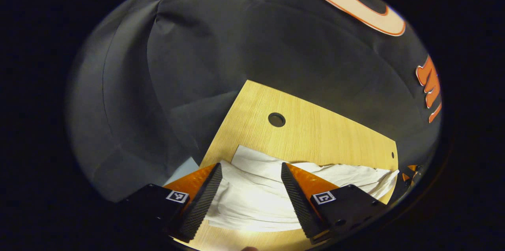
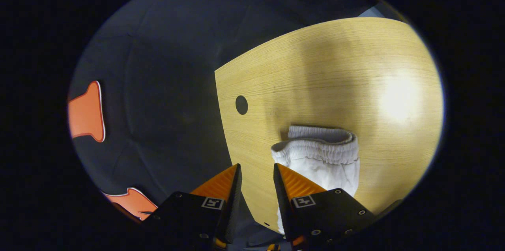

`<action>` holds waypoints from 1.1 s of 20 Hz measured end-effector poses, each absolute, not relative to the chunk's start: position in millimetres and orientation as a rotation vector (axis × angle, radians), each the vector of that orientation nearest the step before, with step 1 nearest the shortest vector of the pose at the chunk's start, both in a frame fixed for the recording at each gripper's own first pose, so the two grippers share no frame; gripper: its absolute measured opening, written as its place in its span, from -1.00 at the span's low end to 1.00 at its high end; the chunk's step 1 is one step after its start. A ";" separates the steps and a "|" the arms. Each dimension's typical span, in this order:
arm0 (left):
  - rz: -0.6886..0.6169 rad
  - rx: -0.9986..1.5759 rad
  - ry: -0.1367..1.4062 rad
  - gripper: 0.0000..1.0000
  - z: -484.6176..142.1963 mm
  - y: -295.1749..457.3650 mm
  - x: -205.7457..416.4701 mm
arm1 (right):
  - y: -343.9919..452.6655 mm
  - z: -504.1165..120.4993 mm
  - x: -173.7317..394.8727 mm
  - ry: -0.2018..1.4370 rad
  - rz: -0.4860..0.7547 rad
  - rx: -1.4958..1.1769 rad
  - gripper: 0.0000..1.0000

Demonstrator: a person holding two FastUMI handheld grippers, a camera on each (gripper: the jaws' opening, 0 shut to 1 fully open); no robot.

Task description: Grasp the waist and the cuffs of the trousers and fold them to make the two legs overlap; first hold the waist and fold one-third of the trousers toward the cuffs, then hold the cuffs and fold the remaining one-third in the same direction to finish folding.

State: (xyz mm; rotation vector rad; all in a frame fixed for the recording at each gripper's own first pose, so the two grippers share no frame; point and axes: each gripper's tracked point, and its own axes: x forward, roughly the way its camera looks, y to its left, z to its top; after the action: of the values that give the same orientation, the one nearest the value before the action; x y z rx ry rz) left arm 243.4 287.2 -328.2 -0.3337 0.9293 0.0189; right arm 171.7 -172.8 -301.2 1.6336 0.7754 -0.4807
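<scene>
White trousers (image 1: 252,199) lie on the wooden table (image 1: 307,132). In the left gripper view a flat, wrinkled end of them sits between the fingers and the cloth runs off to the right. My left gripper (image 1: 251,165) is open, its fingers astride this end just above it. In the right gripper view the elastic waist (image 2: 320,150) faces me, bunched and slightly gaping. My right gripper (image 2: 256,165) is open with a narrower gap. Its right finger sits over the trousers' left edge (image 2: 284,160), its left finger near the table's corner edge, and nothing is held between them.
A round hole (image 1: 276,119) pierces the tabletop near its far edge, and shows again as the hole (image 2: 241,105) beside the table's left edge. Dark booth cloth (image 1: 189,65) hangs close behind. Bare wood (image 2: 355,65) spreads beyond the waist. Part of the other gripper (image 1: 410,172) peeks in at far right.
</scene>
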 end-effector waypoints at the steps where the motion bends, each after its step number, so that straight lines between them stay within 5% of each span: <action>1: 0.008 -0.324 0.916 0.97 -319.3 282.7 242.2 | -170.7 -305.3 162.5 0.794 -0.476 1.587 0.01; 3: -0.022 -0.303 0.873 0.92 -296.6 273.0 236.5 | -162.8 -307.1 150.1 0.824 -0.443 1.499 -0.03; 4: -0.034 -0.294 0.858 0.98 -286.1 268.4 232.4 | -159.0 -307.9 144.2 0.844 -0.421 1.461 0.24; 5: -0.043 -0.282 0.845 0.92 -275.2 264.3 229.0 | -154.0 -309.2 138.8 0.859 -0.404 1.422 0.18; 7: -0.059 -0.265 0.836 0.98 -261.1 255.6 224.5 | -147.5 -316.2 127.2 0.897 -0.388 1.339 0.61; 9: -0.069 -0.239 0.818 0.98 -248.5 247.7 221.8 | -143.3 -323.3 114.6 0.942 -0.376 1.264 0.80; 22: -0.111 -0.122 0.819 0.98 -204.2 187.5 156.4 | -159.3 -394.9 88.7 1.109 -0.446 0.960 0.94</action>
State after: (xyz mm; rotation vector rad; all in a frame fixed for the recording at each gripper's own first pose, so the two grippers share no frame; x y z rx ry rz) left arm 156.4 187.5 -204.2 -0.1216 0.8188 -0.1106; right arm 88.7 -159.3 -394.9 0.9595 1.1089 -0.4457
